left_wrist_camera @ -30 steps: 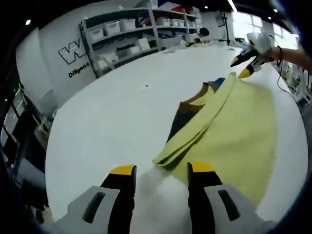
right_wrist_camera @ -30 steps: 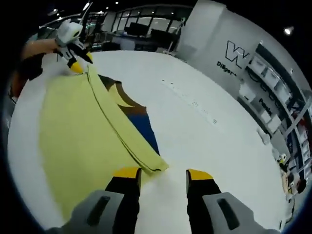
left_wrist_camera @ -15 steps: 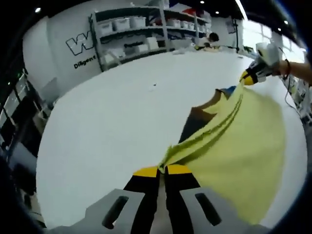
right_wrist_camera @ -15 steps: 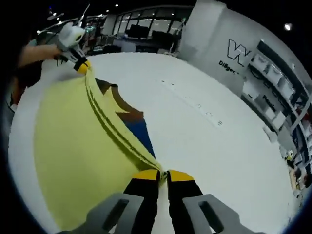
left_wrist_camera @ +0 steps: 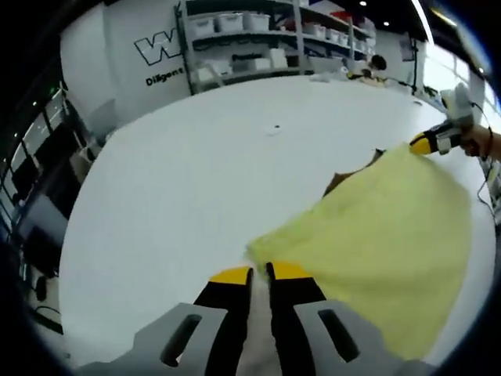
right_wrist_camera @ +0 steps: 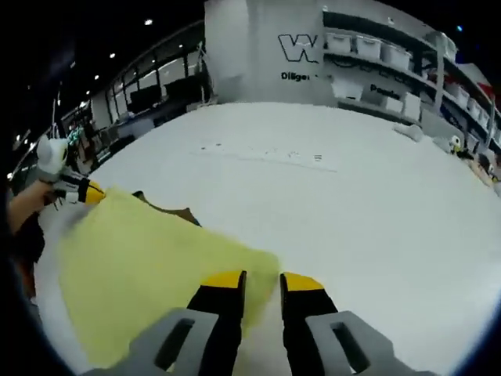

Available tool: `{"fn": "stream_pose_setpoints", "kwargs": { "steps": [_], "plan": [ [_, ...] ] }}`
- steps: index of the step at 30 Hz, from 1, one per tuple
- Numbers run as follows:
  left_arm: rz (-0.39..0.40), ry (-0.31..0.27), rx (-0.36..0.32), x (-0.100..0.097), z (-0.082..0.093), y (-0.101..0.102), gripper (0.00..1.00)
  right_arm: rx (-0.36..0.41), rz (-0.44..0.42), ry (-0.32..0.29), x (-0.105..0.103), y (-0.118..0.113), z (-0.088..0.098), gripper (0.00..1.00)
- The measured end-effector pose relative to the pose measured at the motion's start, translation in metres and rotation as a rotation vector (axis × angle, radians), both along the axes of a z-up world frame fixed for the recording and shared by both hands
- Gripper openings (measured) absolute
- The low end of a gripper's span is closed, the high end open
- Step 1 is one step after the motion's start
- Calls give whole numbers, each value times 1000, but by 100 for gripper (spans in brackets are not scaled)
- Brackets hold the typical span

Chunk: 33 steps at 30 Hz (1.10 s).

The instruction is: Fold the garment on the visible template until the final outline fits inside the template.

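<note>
Garment (left_wrist_camera: 383, 235), a yellow cloth, hangs stretched between the two tongs above a white table (left_wrist_camera: 196, 180), each corner pinched in clenched jaws. In the left gripper view, the left tongs (left_wrist_camera: 260, 273) grasp the near corner just ahead of the tips, while the right tongs (left_wrist_camera: 427, 143) hold the far corner well off toward the upper right. In the right gripper view, the right tongs (right_wrist_camera: 261, 280) bite the sheet's (right_wrist_camera: 149, 266) near corner and the left tongs (right_wrist_camera: 88, 192) grip the far one.

A second ago both tongs stood released beside the folded edge; half a second ago they had closed on it; now the cloth is lifted and swept across, hiding nearly all of the template (left_wrist_camera: 340, 178), of which a brown sliver peeks beyond the cloth's far edge. The fold looks mid-swing; whether its outline fits inside the template cannot yet be judged.
</note>
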<state>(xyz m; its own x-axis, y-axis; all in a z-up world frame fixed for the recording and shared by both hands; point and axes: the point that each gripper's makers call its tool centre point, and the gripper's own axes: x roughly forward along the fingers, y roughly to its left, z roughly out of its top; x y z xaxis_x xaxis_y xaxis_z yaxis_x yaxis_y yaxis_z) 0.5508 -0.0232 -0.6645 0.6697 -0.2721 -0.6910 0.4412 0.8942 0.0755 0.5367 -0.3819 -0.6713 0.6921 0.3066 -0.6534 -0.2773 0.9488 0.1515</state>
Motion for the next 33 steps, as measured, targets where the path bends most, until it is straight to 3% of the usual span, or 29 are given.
{"fn": "stream_pose_setpoints", "kwargs": {
  "steps": [3,6,10,16,22,28,33],
  "plan": [
    [-15,-38,-13,-2,12,-4,18,27,-20,0,-3,0,4,18],
    [-14,-50,-27,-3,20,-6,27,82,-43,12,-8,5,8,30],
    [-8,-29,-87,-12,27,-13,38,125,-47,14,-17,12,16,47],
    [-8,-24,-120,-29,31,-18,59,145,1,23,-36,28,22,69],
    [10,-10,-143,-50,35,-19,74,145,29,41,-57,36,28,75],
    [-13,17,-162,-75,38,-26,75,140,64,63,-82,40,31,73],
    [-41,38,-132,-92,37,-27,77,107,94,63,-96,39,32,73]
  ]
}}
